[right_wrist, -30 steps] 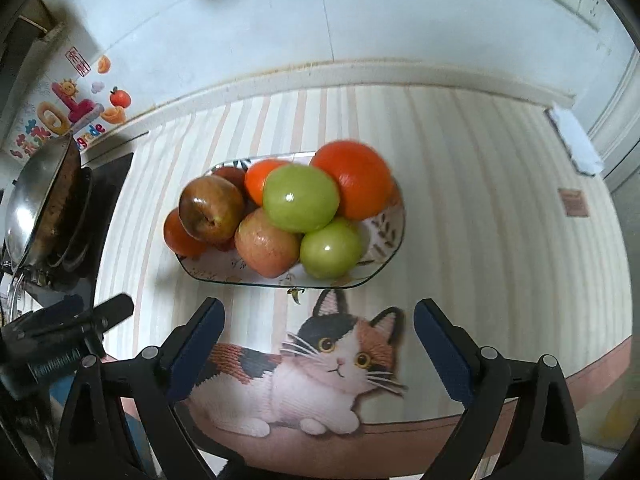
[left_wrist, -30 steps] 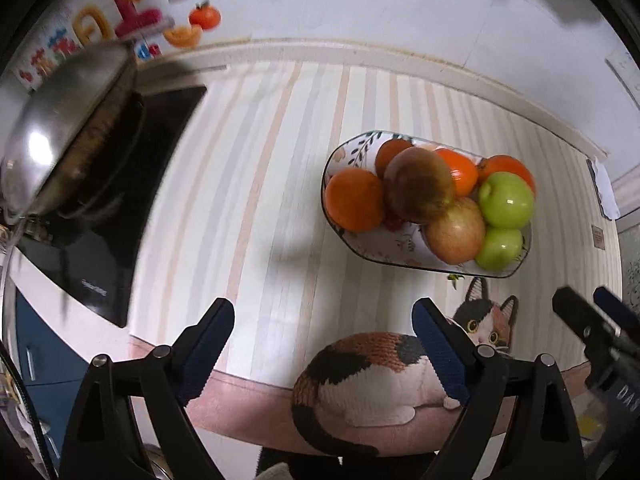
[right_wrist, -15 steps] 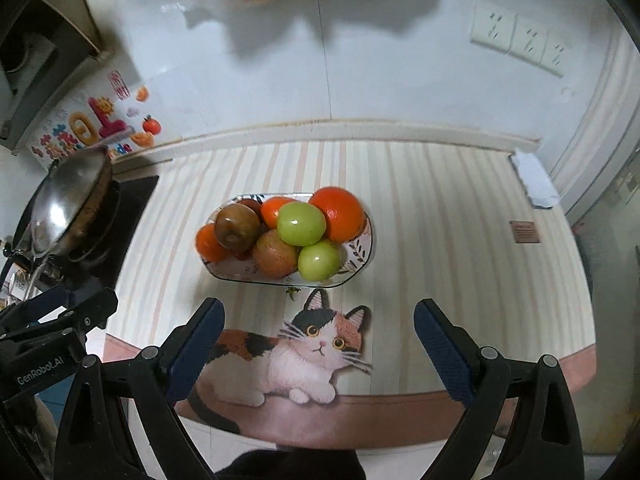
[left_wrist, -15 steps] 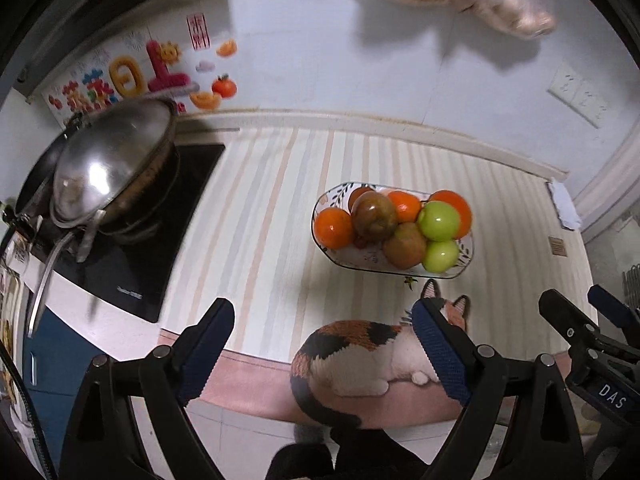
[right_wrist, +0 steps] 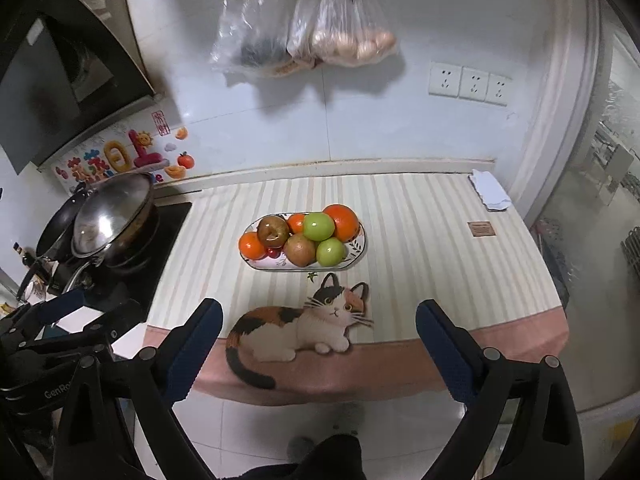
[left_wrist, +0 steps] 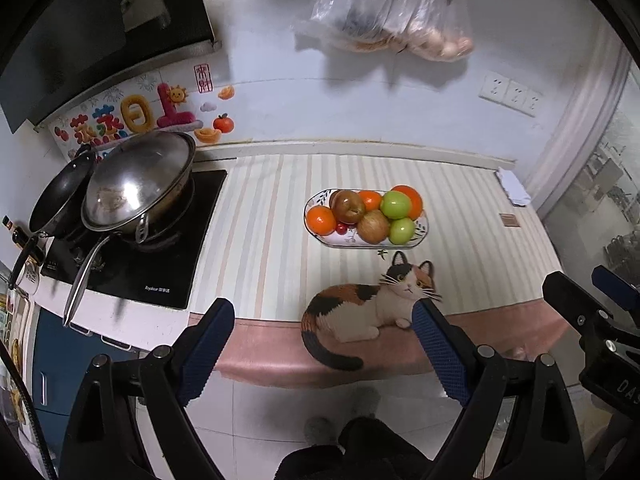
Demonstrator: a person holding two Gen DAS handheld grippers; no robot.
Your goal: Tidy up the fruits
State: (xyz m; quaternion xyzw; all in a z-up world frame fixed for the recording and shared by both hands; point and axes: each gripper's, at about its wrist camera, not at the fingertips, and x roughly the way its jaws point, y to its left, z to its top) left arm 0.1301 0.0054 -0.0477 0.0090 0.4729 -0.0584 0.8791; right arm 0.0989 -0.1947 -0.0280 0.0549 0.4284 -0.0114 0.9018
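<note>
blue-padded, your left gripper (left_wrist: 322, 344) gapes empty, well short of the fruit plate (left_wrist: 421, 236) on the striped counter (left_wrist: 260, 240). from the right wrist, your right gripper (right_wrist: 318, 344) likewise stands wide and empty, plate (right_wrist: 360, 252) beyond the cat print (right_wrist: 304, 328).

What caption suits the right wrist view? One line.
Open right gripper above the counter's edge, facing a plate piled with fruit.

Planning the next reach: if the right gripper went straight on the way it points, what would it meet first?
Probably the plate of fruit, likely a green apple. The open right gripper has nothing nearer in line, though depth is unclear.
</note>
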